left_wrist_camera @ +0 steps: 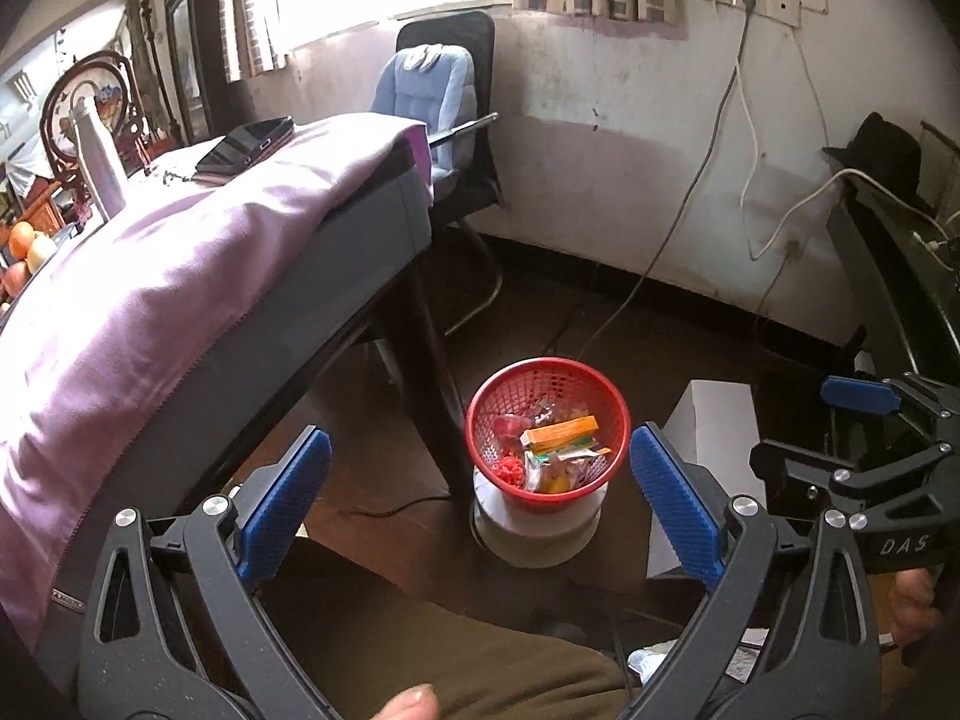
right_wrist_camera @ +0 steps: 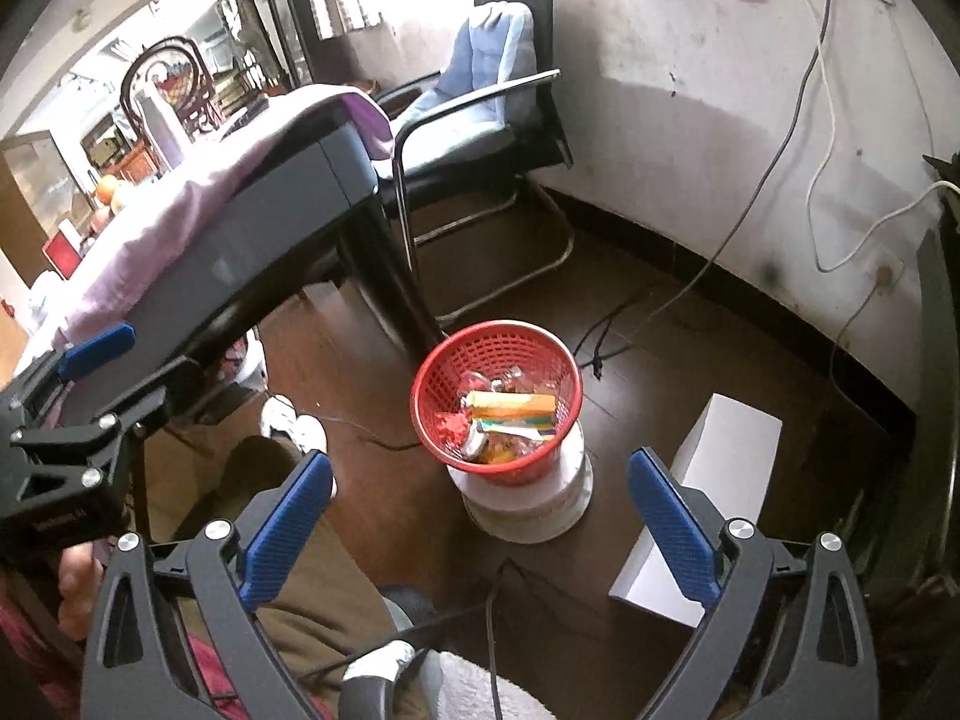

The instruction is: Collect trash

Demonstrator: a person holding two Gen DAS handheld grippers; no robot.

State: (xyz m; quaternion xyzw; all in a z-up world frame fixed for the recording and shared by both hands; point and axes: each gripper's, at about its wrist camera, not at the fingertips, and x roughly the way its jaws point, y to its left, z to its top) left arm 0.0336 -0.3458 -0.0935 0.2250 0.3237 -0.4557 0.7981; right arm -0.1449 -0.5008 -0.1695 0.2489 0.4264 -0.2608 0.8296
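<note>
Seen from above on a dark floor: red mesh basket [right_wrist_camera: 497, 396] perched upright on a white round base [right_wrist_camera: 528, 504], mouth facing up, beside the leg of a tabletop [left_wrist_camera: 150, 276] draped in purple cloth. Inside, an orange box [right_wrist_camera: 515, 402] lying flat, long axis running left to right across the basket, amid wrappers. Left tool [left_wrist_camera: 480, 498] and right tool [right_wrist_camera: 480, 516] both spread wide, empty, angled down toward the basket. White box [right_wrist_camera: 708, 492] just beside.

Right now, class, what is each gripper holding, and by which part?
Nothing. The left gripper and the right gripper both stand open and empty above the red basket.
</note>
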